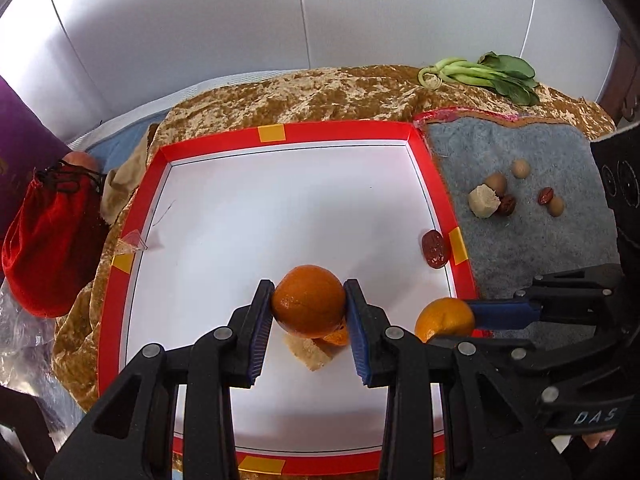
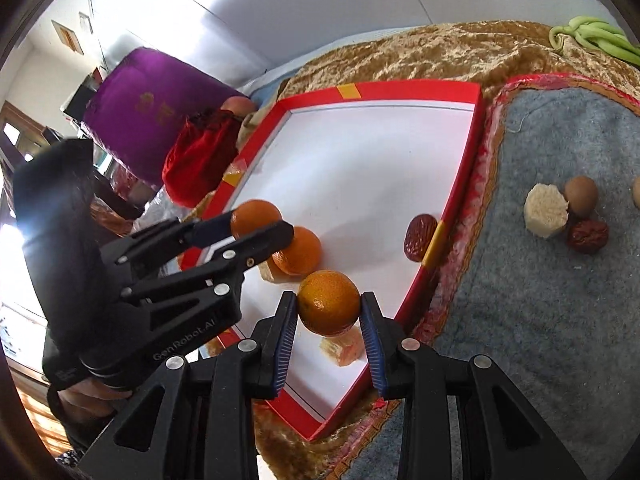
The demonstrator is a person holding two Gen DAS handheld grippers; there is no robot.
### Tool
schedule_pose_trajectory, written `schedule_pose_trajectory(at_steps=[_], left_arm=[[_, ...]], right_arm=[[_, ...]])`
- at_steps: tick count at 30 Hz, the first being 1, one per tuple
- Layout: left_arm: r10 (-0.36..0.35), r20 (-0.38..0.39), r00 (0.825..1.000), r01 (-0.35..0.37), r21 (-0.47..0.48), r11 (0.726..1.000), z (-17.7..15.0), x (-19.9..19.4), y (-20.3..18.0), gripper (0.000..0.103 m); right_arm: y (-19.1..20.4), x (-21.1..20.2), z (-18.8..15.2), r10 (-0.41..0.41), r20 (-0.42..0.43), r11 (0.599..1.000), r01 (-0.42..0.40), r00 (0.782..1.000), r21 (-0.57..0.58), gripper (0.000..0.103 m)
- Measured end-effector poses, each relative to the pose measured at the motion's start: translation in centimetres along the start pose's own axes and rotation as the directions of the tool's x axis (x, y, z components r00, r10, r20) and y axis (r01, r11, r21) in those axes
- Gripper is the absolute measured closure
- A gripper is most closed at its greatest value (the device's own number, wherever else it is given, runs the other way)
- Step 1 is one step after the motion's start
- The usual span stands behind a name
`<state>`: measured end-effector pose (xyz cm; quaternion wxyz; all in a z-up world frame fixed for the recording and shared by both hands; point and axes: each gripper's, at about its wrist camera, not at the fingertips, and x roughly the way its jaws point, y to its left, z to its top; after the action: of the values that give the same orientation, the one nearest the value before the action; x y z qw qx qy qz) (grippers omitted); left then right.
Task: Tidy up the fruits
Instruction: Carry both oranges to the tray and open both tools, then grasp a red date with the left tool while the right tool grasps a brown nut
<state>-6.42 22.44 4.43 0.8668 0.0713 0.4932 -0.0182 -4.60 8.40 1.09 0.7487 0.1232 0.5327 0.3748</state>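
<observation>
My left gripper [image 1: 309, 305] is shut on an orange [image 1: 309, 306] and holds it above the white floor of the red-rimmed tray [image 1: 332, 132]. Under it lie another orange [image 1: 336, 336] and a beige cake piece [image 1: 310, 354]. My right gripper [image 2: 329, 309] is shut on a second orange [image 2: 329, 307] above the tray's near right corner [image 2: 428, 276]; that orange also shows in the left wrist view [image 1: 444, 318]. An orange [image 2: 298, 251] rests in the tray beside the left gripper [image 2: 258, 226]. A red date [image 1: 435, 248] lies in the tray by its right rim.
A grey felt mat [image 1: 520, 248] right of the tray holds several small fruits, dates and a beige cake piece [image 1: 483, 201]. Leafy greens [image 1: 484, 76] lie at the back on the gold cloth. A red pouch [image 1: 48, 240] sits left of the tray.
</observation>
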Motion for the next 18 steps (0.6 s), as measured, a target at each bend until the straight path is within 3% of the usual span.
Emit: schedule_pose_trajectory(at_steps=[7,11,18], left_arm=[[0.013,-0.007,1.000,-0.013,0.004,1.000,0.0,0.2,-0.2,0.069],[0.027,-0.009,1.000,-0.027,0.001,1.000,0.2,0.4,0.0,0.056],[0.064,0.025,0.998,-0.065,0.023,0.998,0.6,0.1,-0.3,0.049]], right_arm=[[0.4,-0.2,-0.3,-0.020,0.001,0.999,0.020,1.000,-0.035,0.069],[0.5,0.0,-0.4,-0.031,-0.002,0.999,0.031,1.000,-0.040,0.068],[1.2,-0.1,-0.3,-0.037,-0.006,0.997,0.037,0.999,-0.064,0.065]])
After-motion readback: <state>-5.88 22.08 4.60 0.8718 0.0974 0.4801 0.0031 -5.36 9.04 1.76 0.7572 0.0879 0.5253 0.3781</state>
